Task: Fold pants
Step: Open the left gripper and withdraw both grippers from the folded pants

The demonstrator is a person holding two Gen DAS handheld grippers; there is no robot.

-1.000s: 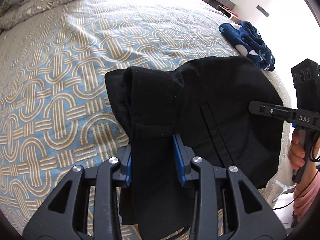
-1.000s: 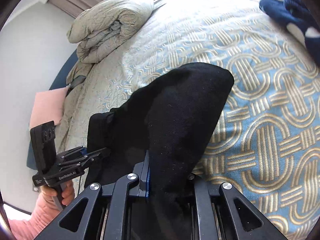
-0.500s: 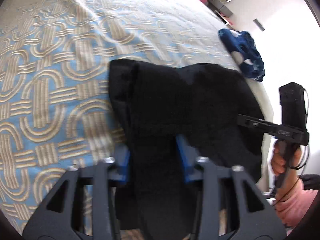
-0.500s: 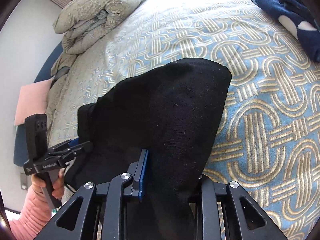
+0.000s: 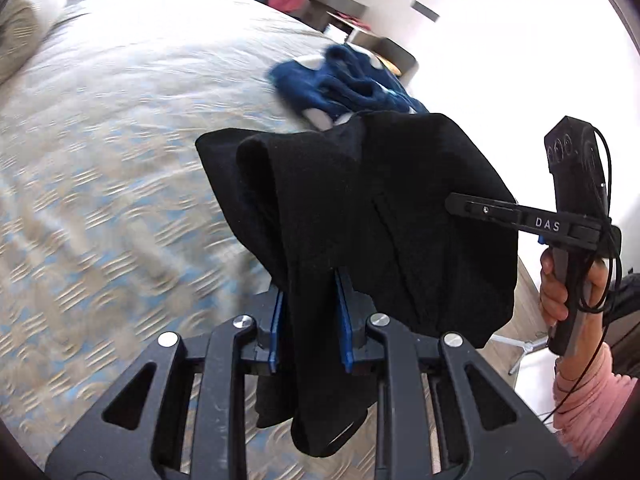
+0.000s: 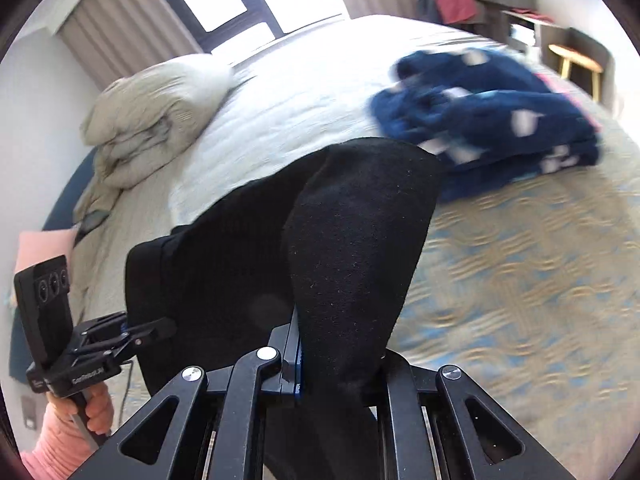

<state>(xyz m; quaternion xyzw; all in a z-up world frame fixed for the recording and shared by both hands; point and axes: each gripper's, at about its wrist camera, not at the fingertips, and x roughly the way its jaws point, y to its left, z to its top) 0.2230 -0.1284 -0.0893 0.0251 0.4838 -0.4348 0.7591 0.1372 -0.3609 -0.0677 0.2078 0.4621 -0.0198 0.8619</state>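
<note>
The black pants (image 5: 380, 200) hang folded in a bundle, lifted off the patterned bed (image 5: 100, 140) and stretched between both grippers. My left gripper (image 5: 310, 284) has its blue pads on one bunched edge, and its jaws are closing on the cloth. In the left wrist view, the right gripper (image 5: 452, 202) bites the opposite edge, held by a hand in a pink sleeve. From the right wrist, the pants (image 6: 352, 240) drape over my right gripper (image 6: 340, 332), whose jaws are closing with cloth between them. The left gripper (image 6: 160, 326) grips the far corner.
A dark blue spotted garment (image 5: 344, 84) lies crumpled on the bed just beyond the pants, also the blue garment (image 6: 492, 120). A rolled duvet (image 6: 152, 120) sits at the head of the bed. A desk with clutter (image 5: 340, 4) and a stool (image 6: 576, 60) stand past the bed's edge.
Both grippers have raised the pants off the bedspread and carried them toward the blue garment. The views have tilted up, and more of the room shows.
</note>
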